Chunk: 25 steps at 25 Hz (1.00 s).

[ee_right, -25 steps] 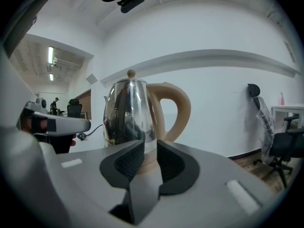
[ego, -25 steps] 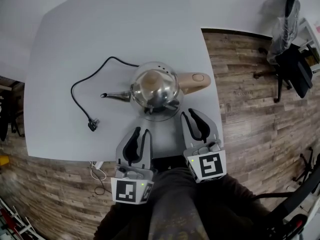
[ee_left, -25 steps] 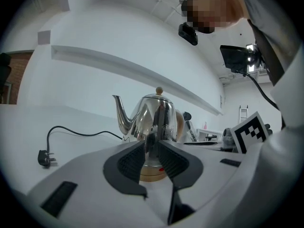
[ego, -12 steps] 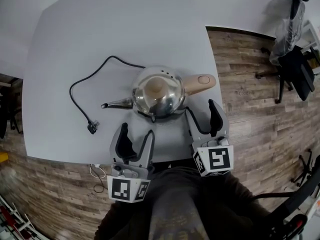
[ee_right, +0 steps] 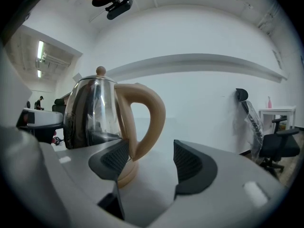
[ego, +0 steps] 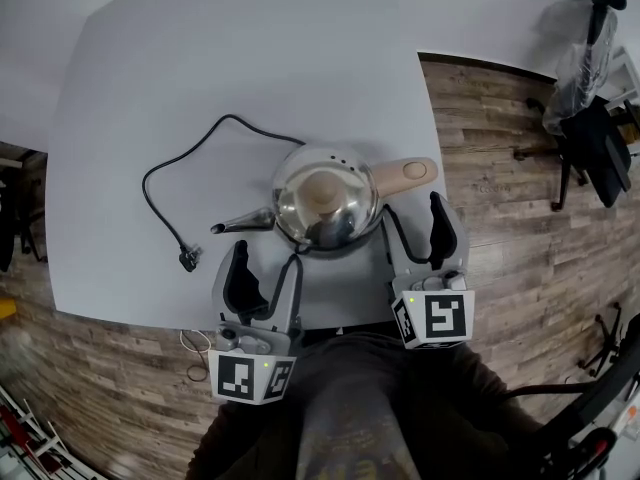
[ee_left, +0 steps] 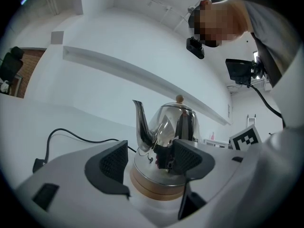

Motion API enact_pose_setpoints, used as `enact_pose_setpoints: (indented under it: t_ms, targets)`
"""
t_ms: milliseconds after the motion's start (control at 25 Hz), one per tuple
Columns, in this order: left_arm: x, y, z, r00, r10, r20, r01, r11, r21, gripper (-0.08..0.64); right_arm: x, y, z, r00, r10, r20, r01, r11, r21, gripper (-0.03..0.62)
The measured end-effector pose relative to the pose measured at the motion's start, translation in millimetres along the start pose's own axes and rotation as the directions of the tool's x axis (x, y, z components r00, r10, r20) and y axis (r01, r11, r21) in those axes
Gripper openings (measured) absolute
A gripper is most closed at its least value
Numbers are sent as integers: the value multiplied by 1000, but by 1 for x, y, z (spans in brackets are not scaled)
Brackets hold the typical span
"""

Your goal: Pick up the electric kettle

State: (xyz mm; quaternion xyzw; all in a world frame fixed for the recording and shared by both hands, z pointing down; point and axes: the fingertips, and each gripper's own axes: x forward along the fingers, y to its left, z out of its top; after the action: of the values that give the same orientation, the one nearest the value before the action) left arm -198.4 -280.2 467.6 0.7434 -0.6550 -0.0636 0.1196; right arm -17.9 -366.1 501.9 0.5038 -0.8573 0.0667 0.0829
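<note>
A shiny steel electric kettle (ego: 325, 206) stands on its round base on the white table (ego: 200, 88), with its spout (ego: 240, 225) pointing left and its tan handle (ego: 405, 173) to the right. My left gripper (ego: 267, 263) is open just before the kettle's near side, under the spout. In the left gripper view the kettle (ee_left: 171, 122) fills the gap ahead of the left gripper (ee_left: 149, 163), untouched. My right gripper (ego: 413, 218) is open beside the handle. In the right gripper view the handle (ee_right: 147, 113) stands just beyond the right gripper (ee_right: 149, 163), apart from the pads.
A black power cord (ego: 190, 158) curls left from the kettle to a plug (ego: 188, 259) near the table's front edge. Wood floor (ego: 500, 218) lies to the right, with a dark office chair (ego: 590, 128) at the far right. My legs fill the bottom.
Both grippers' jaws, nearly shut a second ago, have opened wide. Both grippers now sit closer to the kettle, the right one up beside the handle.
</note>
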Motion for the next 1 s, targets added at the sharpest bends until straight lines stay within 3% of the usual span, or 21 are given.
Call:
enact_pose_setpoints:
  t_ms: [480, 1000]
  targets:
    - [5, 4, 22, 998, 6, 68, -6, 1000, -9, 291, 20, -10, 10, 999, 24, 23, -24, 1000, -16, 262]
    - [29, 35, 45, 991, 66, 117, -60, 997, -55, 291, 50, -16, 34, 997, 28, 68, -25, 998, -50, 261]
